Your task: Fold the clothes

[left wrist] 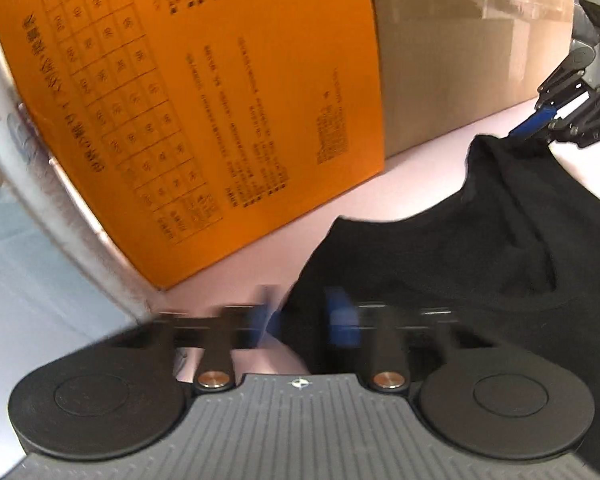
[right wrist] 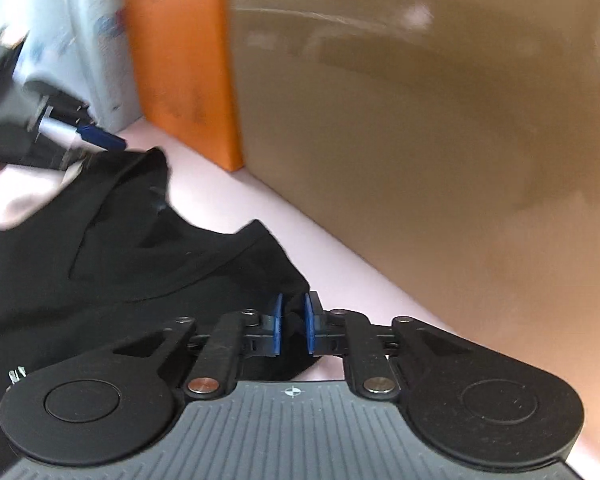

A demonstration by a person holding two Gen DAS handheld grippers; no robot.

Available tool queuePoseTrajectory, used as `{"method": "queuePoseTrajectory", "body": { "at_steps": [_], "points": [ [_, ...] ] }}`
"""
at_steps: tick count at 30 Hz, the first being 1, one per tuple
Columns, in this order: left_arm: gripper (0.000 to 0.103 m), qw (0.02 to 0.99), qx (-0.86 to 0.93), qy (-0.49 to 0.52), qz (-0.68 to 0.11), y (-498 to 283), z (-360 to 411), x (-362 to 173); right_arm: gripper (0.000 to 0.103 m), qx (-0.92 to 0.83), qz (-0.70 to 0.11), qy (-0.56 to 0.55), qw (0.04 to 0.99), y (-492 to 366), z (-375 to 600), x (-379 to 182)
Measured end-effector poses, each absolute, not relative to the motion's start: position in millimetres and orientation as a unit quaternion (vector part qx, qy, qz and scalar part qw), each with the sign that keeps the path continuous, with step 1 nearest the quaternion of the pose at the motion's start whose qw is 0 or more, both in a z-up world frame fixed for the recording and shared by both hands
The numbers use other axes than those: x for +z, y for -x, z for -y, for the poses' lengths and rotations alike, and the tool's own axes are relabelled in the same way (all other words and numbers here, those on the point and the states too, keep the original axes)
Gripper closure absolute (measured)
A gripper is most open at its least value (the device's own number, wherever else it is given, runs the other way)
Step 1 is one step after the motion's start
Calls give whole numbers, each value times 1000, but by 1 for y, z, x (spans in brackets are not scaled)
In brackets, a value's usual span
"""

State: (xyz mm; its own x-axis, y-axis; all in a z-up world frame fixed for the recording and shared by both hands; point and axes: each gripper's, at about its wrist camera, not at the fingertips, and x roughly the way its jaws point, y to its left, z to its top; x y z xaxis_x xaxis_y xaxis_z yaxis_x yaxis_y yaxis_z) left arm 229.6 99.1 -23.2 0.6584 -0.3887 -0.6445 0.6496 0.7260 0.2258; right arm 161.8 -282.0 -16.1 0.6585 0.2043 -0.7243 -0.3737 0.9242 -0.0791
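Two boxes stand at the back of the pale pink worktop [left wrist: 428, 168]: an orange box [left wrist: 204, 112] printed with black tables and text, and a plain brown cardboard box [right wrist: 440, 112] just beside it; both show only closed outer faces, so their contents cannot be seen. A black garment [left wrist: 440, 264] lies spread on the worktop in front of them, its upper edge lifted at two corners. The right gripper [right wrist: 292, 326] has its jaws clenched on one corner of the cloth, a fold of black fabric pinched between the blue pads [right wrist: 277, 328]. The left gripper [left wrist: 306, 316] is at the other corner, but motion blur smears its blue pads in its own view, and in the right wrist view it sits small and blurred at the frame's edge, so I cannot tell whether its jaws grip the cloth. A pale blue patterned fabric [right wrist: 80, 40] shows at the far left, cut off by the frame. Something white [right wrist: 16, 196] lies beside the garment there, too blurred to identify.
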Motion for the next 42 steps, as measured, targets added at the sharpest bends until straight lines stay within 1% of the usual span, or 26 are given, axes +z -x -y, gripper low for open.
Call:
{"method": "queuePoseTrajectory", "body": {
  "at_steps": [6,8,9,11,14,15,16,17,18,19,20,23,24,25,26,27,28,29,32,35,37,39,41,42],
  "points": [
    [102,908,-282,-212,-227,-220,-103,7,96,126,-301,199,924,-133,265,27],
    [102,915,-264,-218,-213,-221,-105,14,96,110,-300,215,923,-135,265,29],
    [102,914,-250,-232,-219,-224,-102,10,96,102,-306,219,921,-139,267,24],
    [101,904,-231,-265,-245,-228,-95,-6,96,90,-328,212,916,-148,272,11],
    [98,901,-244,-241,-265,-223,-99,-14,95,97,-337,154,924,-153,286,3],
    [96,901,-255,-228,-268,-221,-103,-13,93,116,-337,123,926,-153,291,4],
    [84,899,-263,-221,-272,-219,-105,-12,89,147,-340,87,925,-154,297,4],
    [70,896,-268,-219,-277,-219,-107,-13,69,170,-343,61,922,-155,301,4],
    [63,895,-273,-215,-280,-219,-109,-13,54,180,-349,53,918,-158,302,2],
    [56,894,-278,-207,-284,-219,-110,-13,54,189,-355,50,914,-160,302,-1],
    [51,894,-281,-198,-289,-221,-108,-14,54,194,-360,45,911,-163,304,-4],
    [48,887,-282,-191,-312,-227,-101,-24,54,195,-384,29,902,-174,305,-17],
    [48,883,-284,-191,-322,-228,-98,-28,54,197,-394,29,897,-178,303,-21],
    [48,877,-286,-194,-334,-230,-95,-32,57,200,-404,29,892,-180,300,-24],
    [53,873,-290,-191,-341,-232,-93,-35,67,201,-409,35,890,-182,295,-26],
    [62,872,-298,-181,-342,-235,-92,-36,89,197,-406,53,891,-181,287,-25],
    [93,871,-305,-173,-343,-236,-91,-35,98,192,-404,77,891,-178,279,-26],
    [100,872,-309,-174,-336,-232,-90,-33,98,186,-398,104,892,-175,271,-26],
    [100,886,-310,-202,-278,-211,-86,-19,99,167,-353,192,900,-157,245,-16],
    [100,907,-302,-204,-211,-191,-90,4,99,134,-294,226,919,-141,242,11],
    [100,913,-291,-212,-190,-187,-92,11,99,117,-292,231,921,-147,245,13],
    [100,906,-276,-234,-221,-195,-86,-3,99,107,-305,224,919,-158,250,9],
    [99,895,-257,-254,-261,-206,-79,-20,98,124,-327,154,924,-170,265,3],
    [98,893,-250,-257,-273,-208,-78,-26,95,140,-337,111,924,-172,274,1]
  ]
}}
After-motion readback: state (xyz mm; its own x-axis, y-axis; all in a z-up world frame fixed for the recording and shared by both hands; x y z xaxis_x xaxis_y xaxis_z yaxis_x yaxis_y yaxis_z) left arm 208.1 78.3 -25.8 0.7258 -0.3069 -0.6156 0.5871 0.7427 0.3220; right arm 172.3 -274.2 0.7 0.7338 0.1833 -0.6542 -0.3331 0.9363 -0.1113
